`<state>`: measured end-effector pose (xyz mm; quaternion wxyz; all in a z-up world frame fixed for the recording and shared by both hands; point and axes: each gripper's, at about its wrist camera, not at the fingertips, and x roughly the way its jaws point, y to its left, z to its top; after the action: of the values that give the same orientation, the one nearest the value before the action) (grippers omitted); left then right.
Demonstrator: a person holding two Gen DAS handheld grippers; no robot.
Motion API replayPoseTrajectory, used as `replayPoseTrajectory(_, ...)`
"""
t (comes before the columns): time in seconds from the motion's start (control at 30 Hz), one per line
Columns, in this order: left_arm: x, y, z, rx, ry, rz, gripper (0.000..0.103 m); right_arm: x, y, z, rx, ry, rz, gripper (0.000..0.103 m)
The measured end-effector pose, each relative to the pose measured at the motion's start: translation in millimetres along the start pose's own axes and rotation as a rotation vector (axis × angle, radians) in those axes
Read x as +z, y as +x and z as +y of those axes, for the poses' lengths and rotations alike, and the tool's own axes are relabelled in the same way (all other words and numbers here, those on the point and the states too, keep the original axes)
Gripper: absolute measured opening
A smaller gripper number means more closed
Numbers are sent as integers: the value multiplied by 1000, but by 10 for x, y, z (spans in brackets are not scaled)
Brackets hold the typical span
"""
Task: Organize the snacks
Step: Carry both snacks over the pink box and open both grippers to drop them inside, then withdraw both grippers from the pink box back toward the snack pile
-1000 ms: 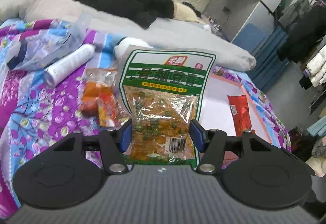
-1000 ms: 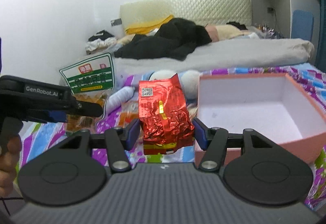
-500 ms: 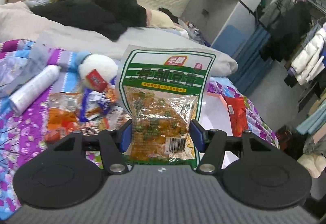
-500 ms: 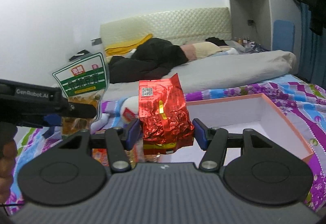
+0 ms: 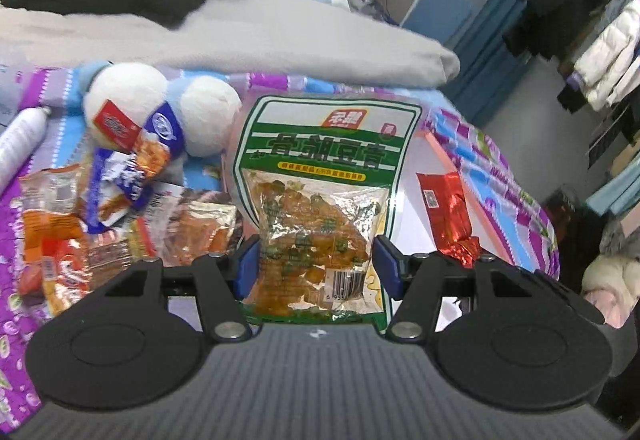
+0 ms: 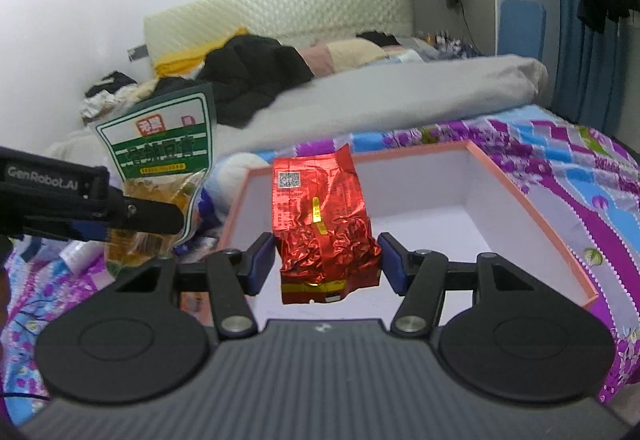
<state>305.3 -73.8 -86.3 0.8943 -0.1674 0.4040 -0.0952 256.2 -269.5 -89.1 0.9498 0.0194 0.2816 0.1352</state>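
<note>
Between the blue pads of the left gripper stands a green-and-white snack pouch, its lower part pinched by the fingers on either side and its printed top rising upright beyond them. It reads as a soft, crinkly film bag with loose orange pieces inside; it is probably light, it would buckle rather than resist, and a hold low on the filled part seems firmer than one on the flat, slippery header. The right gripper is likewise closed on a red foil packet, crumpled where the pads meet it and upright above them. Foil like this likely dents easily and slides on smooth pads, so a squeeze across the bulky middle looks wiser than one at the thin sealed edge. Just beyond the right fingers lies the pink-rimmed box on the patterned bed, its white inside bare where it shows. To the left of the left fingers, a heap of loose snack packets rests on the bedspread against a white plush toy.
</note>
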Motion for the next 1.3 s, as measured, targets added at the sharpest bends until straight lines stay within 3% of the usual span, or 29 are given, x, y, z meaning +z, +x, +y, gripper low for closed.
replayPoseTrajectory(0.4,193,785,50,8,17,91,65,-117,603,-255,-18,29,113,60)
replayPoseTrajectory(0.5,176,827,43,18,49,94,74,-150,679,-268,-20,39,134,61)
replayPoseTrajectory(0.57,171,839,57,19,49,100,80,-155,712,-264,-11,37,147,75)
replayPoseTrajectory(0.9,189,239,4,32,71,9,80,-91,458,-141,2,26,108,78)
replayPoseTrajectory(1.3,-159,-920,-76,34,108,-126,80,-55,-378,213,51,-5,-8,78)
